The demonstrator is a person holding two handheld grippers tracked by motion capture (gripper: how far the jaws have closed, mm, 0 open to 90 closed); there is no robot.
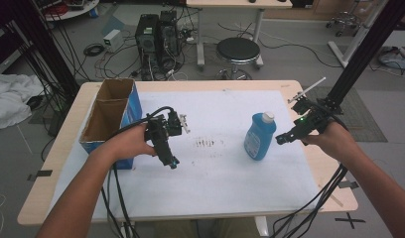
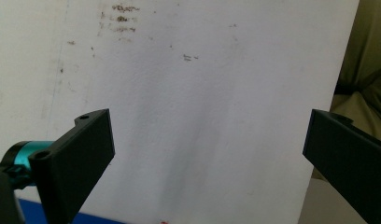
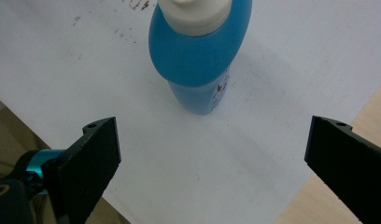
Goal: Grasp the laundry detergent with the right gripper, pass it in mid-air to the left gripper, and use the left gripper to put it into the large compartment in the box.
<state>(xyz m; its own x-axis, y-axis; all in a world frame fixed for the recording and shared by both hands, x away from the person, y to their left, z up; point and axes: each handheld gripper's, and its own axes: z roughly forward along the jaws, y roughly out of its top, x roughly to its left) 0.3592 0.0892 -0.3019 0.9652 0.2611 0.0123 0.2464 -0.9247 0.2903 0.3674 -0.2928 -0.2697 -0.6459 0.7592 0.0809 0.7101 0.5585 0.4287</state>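
Note:
A blue bottle (image 1: 260,136) with a white cap stands upright on the white sheet (image 1: 215,178), right of centre. My right gripper (image 1: 282,140) hovers just right of the bottle, open and empty. In the right gripper view the bottle (image 3: 198,60) stands ahead of the wide-apart jaws, not between them. My left gripper (image 1: 170,161) is held above the sheet's left part, beside the cardboard box (image 1: 108,119), and points down toward the near edge. Its jaws stand wide apart over the bare sheet (image 2: 202,116) with nothing between them.
The blue-sided open cardboard box with two compartments sits at the table's left. Brown smudges (image 1: 206,143) mark the sheet's middle. A thin white stick (image 1: 309,89) lies at the far right corner. Beyond the table are a stool (image 1: 237,52), computer towers (image 1: 156,37) and cables.

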